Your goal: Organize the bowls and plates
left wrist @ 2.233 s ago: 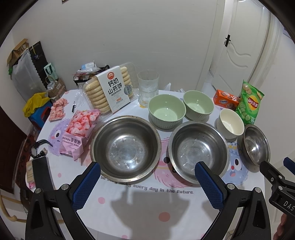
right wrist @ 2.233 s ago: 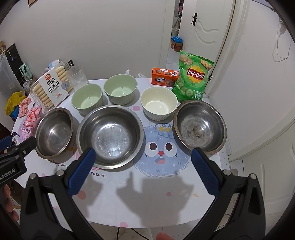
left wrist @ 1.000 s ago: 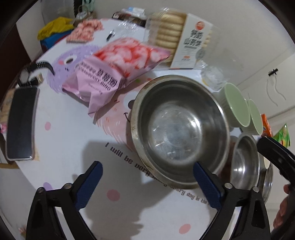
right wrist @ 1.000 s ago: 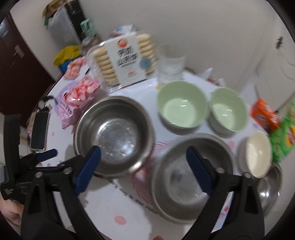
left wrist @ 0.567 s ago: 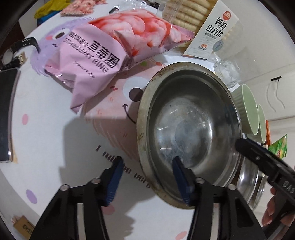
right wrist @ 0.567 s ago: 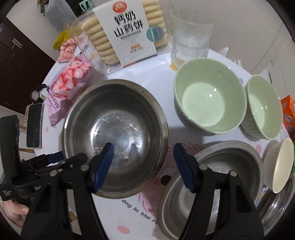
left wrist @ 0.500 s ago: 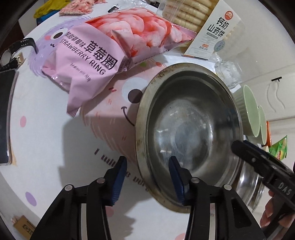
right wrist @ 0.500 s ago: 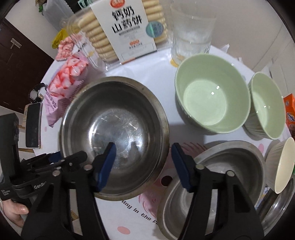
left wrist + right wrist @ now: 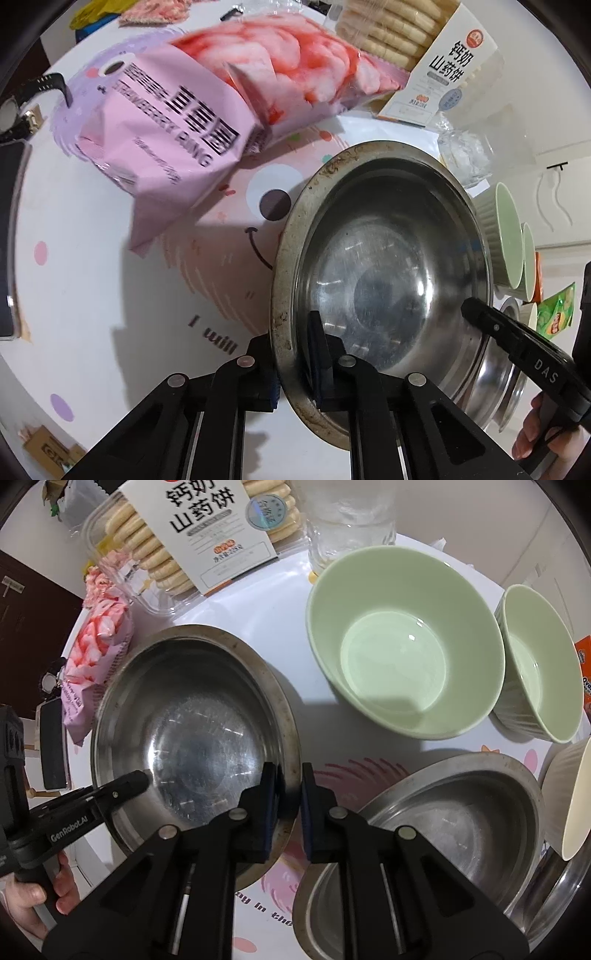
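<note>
Wide round scuffed stainless-steel bowl [image 9: 384, 280] on the white cartoon-printed worktop [image 9: 110, 295], left tool [image 9: 293, 354] clamped on its near rim, right tool [image 9: 286, 797] clamped on its opposite rim, glossy pale green ceramic bowl [image 9: 402, 642] beside it, crinkled pink snack bag [image 9: 192, 122] nearby

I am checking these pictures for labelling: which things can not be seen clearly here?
- Cream bowl: right wrist view, cut by the edge.
- Second steel bowl: left wrist view, mostly hidden behind the gripped steel bowl.
- Strawberry ring bag text: left wrist view, blurred.
</note>
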Demonstrator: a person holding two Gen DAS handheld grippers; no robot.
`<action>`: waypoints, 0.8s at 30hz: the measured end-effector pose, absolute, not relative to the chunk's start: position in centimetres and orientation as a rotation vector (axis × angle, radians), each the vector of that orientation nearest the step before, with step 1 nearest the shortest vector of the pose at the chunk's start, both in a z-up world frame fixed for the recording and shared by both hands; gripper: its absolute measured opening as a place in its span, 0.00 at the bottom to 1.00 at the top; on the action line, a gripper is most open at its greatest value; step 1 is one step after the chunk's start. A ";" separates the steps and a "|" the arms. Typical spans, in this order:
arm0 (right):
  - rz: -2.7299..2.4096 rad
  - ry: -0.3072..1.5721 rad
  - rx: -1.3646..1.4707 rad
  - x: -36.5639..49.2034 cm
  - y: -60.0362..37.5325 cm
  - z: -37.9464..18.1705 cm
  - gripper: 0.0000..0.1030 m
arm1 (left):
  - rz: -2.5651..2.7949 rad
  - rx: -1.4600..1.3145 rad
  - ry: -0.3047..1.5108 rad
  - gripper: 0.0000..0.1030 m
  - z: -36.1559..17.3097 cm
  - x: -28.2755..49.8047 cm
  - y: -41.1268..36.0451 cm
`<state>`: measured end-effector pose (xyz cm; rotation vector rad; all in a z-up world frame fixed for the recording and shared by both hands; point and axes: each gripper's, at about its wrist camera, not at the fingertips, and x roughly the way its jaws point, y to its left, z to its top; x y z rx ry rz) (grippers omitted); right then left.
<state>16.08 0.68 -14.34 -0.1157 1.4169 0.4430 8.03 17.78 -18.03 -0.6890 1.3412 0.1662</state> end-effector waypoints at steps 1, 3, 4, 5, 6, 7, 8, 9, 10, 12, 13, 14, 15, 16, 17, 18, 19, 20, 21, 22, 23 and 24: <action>0.444 1.413 -0.114 15.9 0.8 -14.1 0.13 | 0.162 -0.683 1.337 0.11 -17.6 7.6 18.0; 0.446 1.405 -0.102 15.0 0.5 -13.2 0.13 | 0.146 -0.663 1.326 0.11 -16.7 7.0 18.2; 0.447 1.401 -0.093 14.5 0.5 -12.7 0.13 | 0.137 -0.649 1.319 0.11 -16.3 7.1 18.1; 0.447 1.397 -0.083 13.5 0.5 -12.1 0.13 | 0.128 -0.630 1.314 0.11 -15.6 6.6 18.3; 0.449 1.395 -0.079 12.9 0.5 -11.9 0.13 | 0.124 -0.616 1.313 0.11 -15.3 6.4 18.2; 0.453 1.391 -0.075 11.9 0.5 -11.5 0.14 | 0.120 -0.604 1.313 0.11 -15.0 5.9 18.3; 0.455 1.386 -0.069 10.7 0.5 -11.1 0.14 | 0.115 -0.594 1.314 0.11 -14.9 5.2 18.2; 0.454 1.382 -0.061 9.6 0.7 -10.9 0.14 | 0.111 -0.585 1.317 0.10 -14.9 4.5 18.2; 0.452 1.381 -0.056 8.7 0.8 -10.9 0.14 | 0.108 -0.580 1.321 0.10 -14.9 3.9 18.2; 0.443 1.377 -0.048 6.6 0.0 -10.8 0.14 | 0.091 -0.591 1.332 0.10 -15.3 2.3 18.0; 0.438 1.374 -0.048 5.8 -0.2 -11.0 0.14 | 0.086 -0.595 1.340 0.10 -15.7 1.8 17.6; 0.424 1.375 -0.045 4.8 -0.5 -11.3 0.15 | 0.083 -0.596 1.351 0.10 -16.1 1.3 17.3; 0.416 1.381 -0.040 4.2 -1.0 -11.6 0.15 | 0.081 -0.590 1.362 0.10 -16.5 1.1 16.7; 0.408 1.392 -0.034 3.7 -1.6 -12.0 0.15 | 0.079 -0.582 1.372 0.10 -16.9 1.0 16.0; 0.396 1.405 -0.027 3.2 -1.9 -12.6 0.15 | 0.077 -0.576 1.374 0.10 -16.9 0.1 15.5; 0.391 1.406 -0.025 2.8 -2.2 -12.9 0.15 | 0.072 -0.570 1.375 0.10 -17.1 -0.2 15.2; 0.389 1.403 -0.027 2.4 -2.4 -13.0 0.15 | 0.067 -0.563 1.374 0.10 -17.3 -0.2 15.0; 0.386 1.400 -0.029 2.1 -2.5 -13.3 0.15 | 0.061 -0.559 1.376 0.10 -17.6 -0.4 14.8; 0.381 1.400 -0.027 1.9 -2.6 -13.5 0.15 | 0.056 -0.557 1.378 0.10 -17.8 -0.4 14.6; 0.376 1.400 -0.025 1.8 -2.7 -13.6 0.15 | 0.052 -0.553 1.378 0.11 -17.9 -0.6 14.7; 0.372 1.397 -0.025 1.7 -2.7 -13.8 0.15 | 0.047 -0.546 1.375 0.11 -18.0 -0.6 14.5; 0.370 1.393 -0.027 1.6 -2.8 -13.9 0.15 | 0.045 -0.541 1.372 0.11 -18.0 -0.7 14.5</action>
